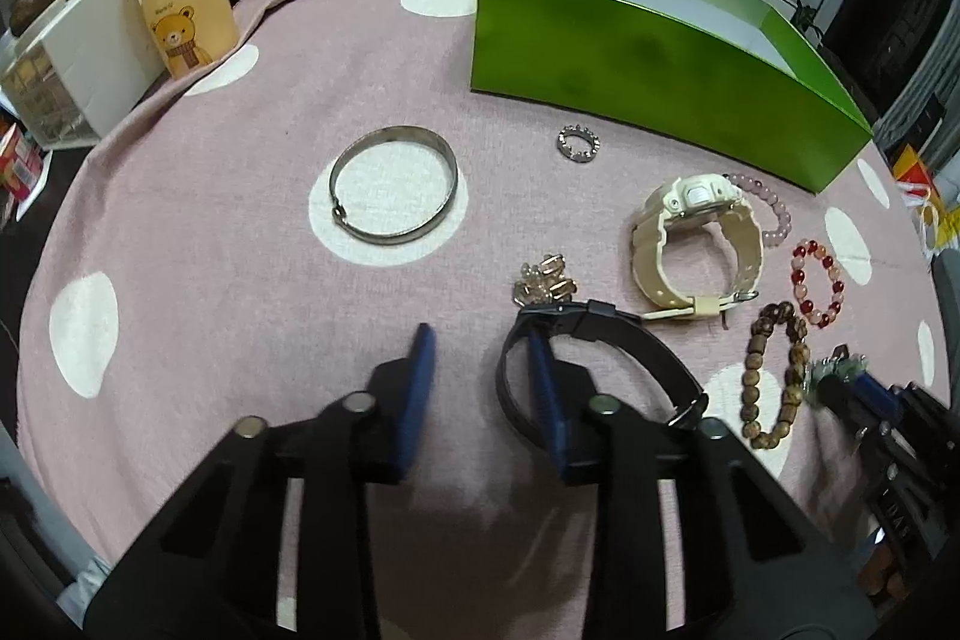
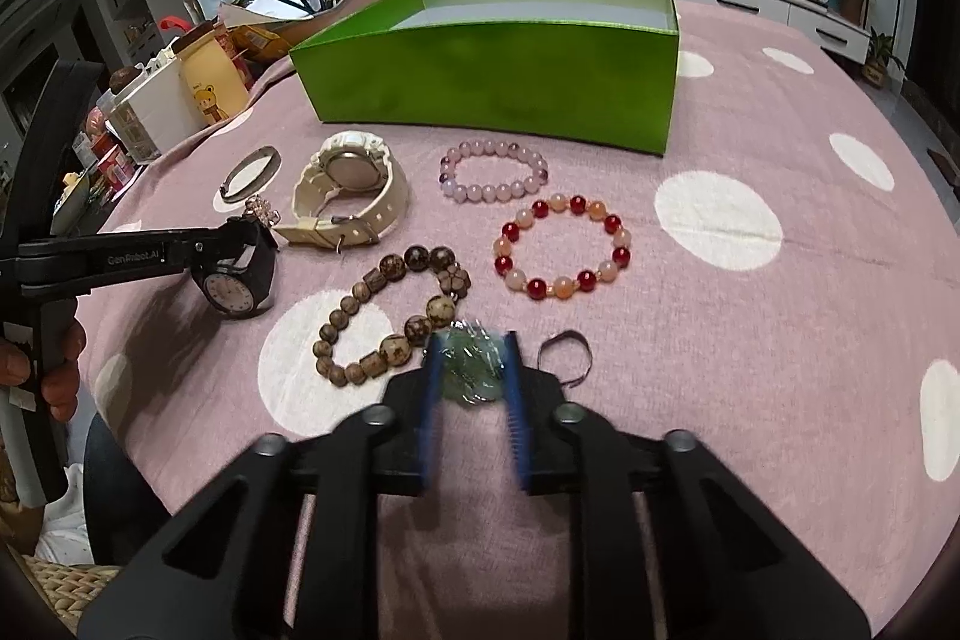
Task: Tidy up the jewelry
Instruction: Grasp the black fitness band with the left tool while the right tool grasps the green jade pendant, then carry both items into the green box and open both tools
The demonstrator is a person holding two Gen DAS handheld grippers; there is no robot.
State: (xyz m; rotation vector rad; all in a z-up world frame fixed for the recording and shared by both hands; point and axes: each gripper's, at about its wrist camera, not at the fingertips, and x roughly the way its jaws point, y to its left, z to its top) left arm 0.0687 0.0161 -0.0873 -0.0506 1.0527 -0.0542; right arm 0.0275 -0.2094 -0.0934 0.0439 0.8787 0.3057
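My left gripper (image 1: 480,334) stands over the black watch (image 1: 600,328). Its right finger is inside the strap loop, so one side of the strap lies between the blue pads, and a gap shows beside the left pad. In the right wrist view, my right gripper (image 2: 471,340) has its pads against both sides of a small green glass-bead piece (image 2: 471,370) on the cloth. The open green box (image 2: 492,88) stands behind the jewelry. A silver bangle (image 1: 393,184), a cream watch (image 1: 696,244) and a gold crystal piece (image 1: 543,280) lie nearby.
Wooden-bead (image 2: 390,316), red-and-peach (image 2: 564,244) and pink (image 2: 495,172) bracelets lie in front of the box, with a small silver ring (image 1: 579,142) and a dark loop (image 2: 564,358). A bear-print bag (image 1: 186,16), white drawers (image 1: 78,64) and a pen holder crowd the table's far left.
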